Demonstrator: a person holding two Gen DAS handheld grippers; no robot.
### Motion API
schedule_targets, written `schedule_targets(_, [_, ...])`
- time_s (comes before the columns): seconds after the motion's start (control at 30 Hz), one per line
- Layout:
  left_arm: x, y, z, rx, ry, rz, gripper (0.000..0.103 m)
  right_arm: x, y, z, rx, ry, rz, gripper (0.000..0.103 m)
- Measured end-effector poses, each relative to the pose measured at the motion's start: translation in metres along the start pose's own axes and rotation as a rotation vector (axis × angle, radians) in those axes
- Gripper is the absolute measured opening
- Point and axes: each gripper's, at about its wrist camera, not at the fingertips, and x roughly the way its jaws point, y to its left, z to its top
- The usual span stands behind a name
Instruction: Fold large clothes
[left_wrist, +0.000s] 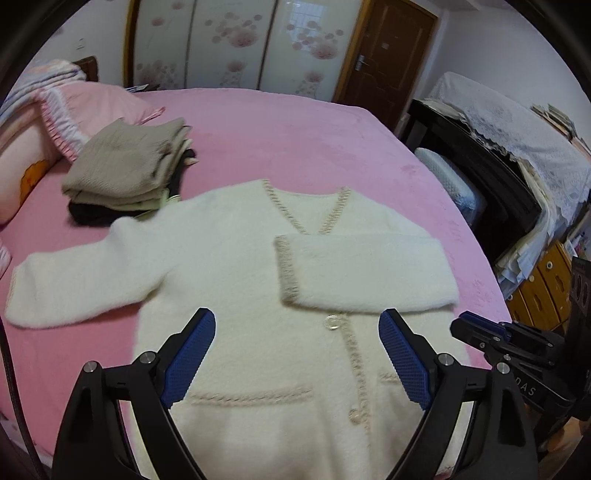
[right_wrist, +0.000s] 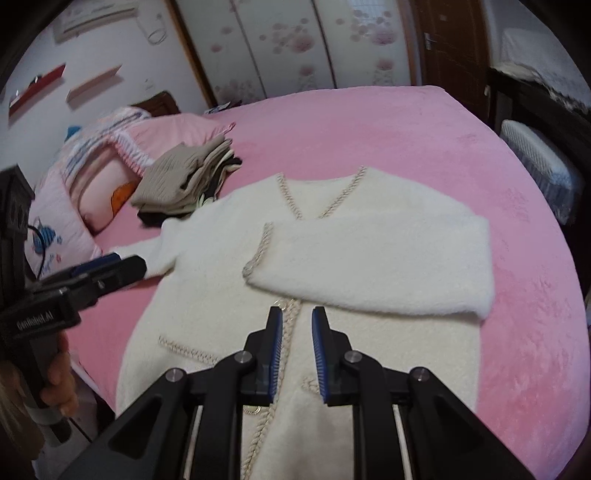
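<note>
A fluffy white cardigan (left_wrist: 236, 266) with beige braided trim lies flat, front up, on the pink bed (left_wrist: 295, 133). Its right sleeve (left_wrist: 365, 273) is folded across the chest; its left sleeve (left_wrist: 70, 288) is stretched out to the left. My left gripper (left_wrist: 297, 332) is wide open and empty above the cardigan's lower front. My right gripper (right_wrist: 297, 325) hovers over the button placket, jaws slightly apart, holding nothing. The cardigan (right_wrist: 207, 280) and folded sleeve (right_wrist: 373, 258) also show in the right wrist view. Each gripper shows at the edge of the other's view (left_wrist: 480, 332) (right_wrist: 110, 269).
A stack of folded beige and dark clothes (left_wrist: 129, 166) sits at the cardigan's upper left, beside pink pillows (left_wrist: 44, 122). A dark cabinet with a lace cover (left_wrist: 517, 147) and wooden drawers (left_wrist: 546, 284) stand right of the bed. A wardrobe and door are behind.
</note>
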Motion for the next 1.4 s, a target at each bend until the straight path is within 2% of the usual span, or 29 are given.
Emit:
schedule_targets(0.1, [-0.015, 0.041, -0.004, -0.049, -0.035, 0.049, 0.089, 0.002, 0.029, 0.004, -0.052, -0.003, -0.001, 0.016])
schedule_targets(0.23, [-0.034, 0.104, -0.008, -0.126, -0.065, 0.161, 0.089, 0.004, 0.07, 0.019, -0.103, -0.041, -0.003, 0.016])
schedule_targets(0.37, [-0.044, 0.178, -0.013, -0.258, -0.08, 0.267, 0.089, 0.018, 0.113, 0.039, -0.139, -0.081, 0.009, 0.016])
schedule_targets(0.57, [-0.04, 0.268, -0.025, -0.453, -0.082, 0.336, 0.089, 0.065, 0.167, 0.063, -0.148, -0.046, 0.069, 0.016])
schedule_targets(0.8, [-0.003, 0.348, -0.051, -0.681, -0.042, 0.323, 0.089, 0.108, 0.224, 0.068, -0.205, -0.015, 0.096, 0.016])
schedule_targets(0.97, [0.022, 0.389, -0.071, -0.811, -0.032, 0.319, 0.089, 0.13, 0.256, 0.067, -0.27, 0.005, 0.1, 0.016])
schedule_targets(1.07, [0.037, 0.408, -0.083, -0.908, -0.034, 0.289, 0.089, 0.143, 0.267, 0.069, -0.281, 0.019, 0.103, 0.016])
schedule_targets(1.2, [0.049, 0.427, -0.09, -0.982, -0.076, 0.258, 0.088, 0.164, 0.277, 0.071, -0.286, 0.047, 0.106, 0.016])
schedule_targets(1.3, [0.058, 0.436, -0.086, -0.99, -0.101, 0.257, 0.088, 0.18, 0.286, 0.072, -0.293, 0.061, 0.097, 0.016])
schedule_targets(1.37, [0.064, 0.443, -0.082, -0.993, -0.112, 0.248, 0.079, 0.193, 0.292, 0.072, -0.295, 0.072, 0.087, 0.016])
schedule_targets(1.4, [0.07, 0.447, -0.08, -1.0, -0.111, 0.24, 0.069, 0.199, 0.295, 0.073, -0.292, 0.079, 0.086, 0.016])
